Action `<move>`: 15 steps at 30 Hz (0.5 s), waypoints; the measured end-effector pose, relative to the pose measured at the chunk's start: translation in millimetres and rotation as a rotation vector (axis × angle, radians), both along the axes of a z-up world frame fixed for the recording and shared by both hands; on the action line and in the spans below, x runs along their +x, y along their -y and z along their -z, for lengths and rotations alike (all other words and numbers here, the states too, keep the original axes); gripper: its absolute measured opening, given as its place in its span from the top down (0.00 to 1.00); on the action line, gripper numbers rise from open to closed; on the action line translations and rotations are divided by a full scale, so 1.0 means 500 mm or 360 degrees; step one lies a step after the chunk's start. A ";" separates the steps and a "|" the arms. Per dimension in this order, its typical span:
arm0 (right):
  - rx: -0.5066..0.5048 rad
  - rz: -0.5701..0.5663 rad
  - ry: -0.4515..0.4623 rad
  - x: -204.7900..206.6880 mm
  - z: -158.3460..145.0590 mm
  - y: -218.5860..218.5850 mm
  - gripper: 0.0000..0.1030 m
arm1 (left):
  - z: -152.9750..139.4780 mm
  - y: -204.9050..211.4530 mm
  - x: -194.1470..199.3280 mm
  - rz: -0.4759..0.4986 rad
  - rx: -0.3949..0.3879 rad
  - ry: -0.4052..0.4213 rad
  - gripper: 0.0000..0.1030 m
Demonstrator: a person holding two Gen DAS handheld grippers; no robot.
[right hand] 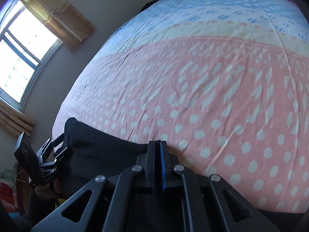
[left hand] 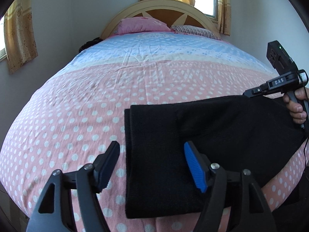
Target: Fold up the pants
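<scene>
Black pants (left hand: 193,145), partly folded, lie on the dotted bedsheet (left hand: 77,106) near its front edge, their long axis running from left to right. The left gripper (left hand: 152,166), jaws spread and holding nothing, straddles the pants' left end. The right gripper (right hand: 159,145) is pinched shut at the far edge of the right end, apparently on cloth, though the contact is hard to see.
</scene>
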State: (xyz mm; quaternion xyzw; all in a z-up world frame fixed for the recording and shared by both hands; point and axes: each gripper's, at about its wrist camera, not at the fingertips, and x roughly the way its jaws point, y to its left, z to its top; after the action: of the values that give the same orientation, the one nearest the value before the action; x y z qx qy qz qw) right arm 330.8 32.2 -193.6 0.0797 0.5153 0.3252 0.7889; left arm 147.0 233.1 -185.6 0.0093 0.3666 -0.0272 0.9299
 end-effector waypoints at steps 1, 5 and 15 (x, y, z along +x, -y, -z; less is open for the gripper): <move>0.0011 -0.0004 0.0016 -0.004 -0.002 0.003 0.96 | 0.000 -0.002 -0.001 -0.0003 -0.0009 0.0001 0.30; 0.0003 0.0024 0.0056 -0.023 -0.029 0.029 0.66 | 0.001 -0.007 0.000 -0.0026 0.0043 0.0018 0.18; 0.0076 0.0368 0.0299 -0.136 -0.119 0.287 0.43 | -0.098 0.071 -0.036 0.0063 0.0199 0.0237 0.18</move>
State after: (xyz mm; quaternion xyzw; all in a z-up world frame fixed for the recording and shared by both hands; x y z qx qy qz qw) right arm 262.9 -111.3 -134.1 0.1264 0.4188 0.2503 0.8637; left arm 129.2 197.6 -136.8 0.0767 0.2973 -0.0218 0.9515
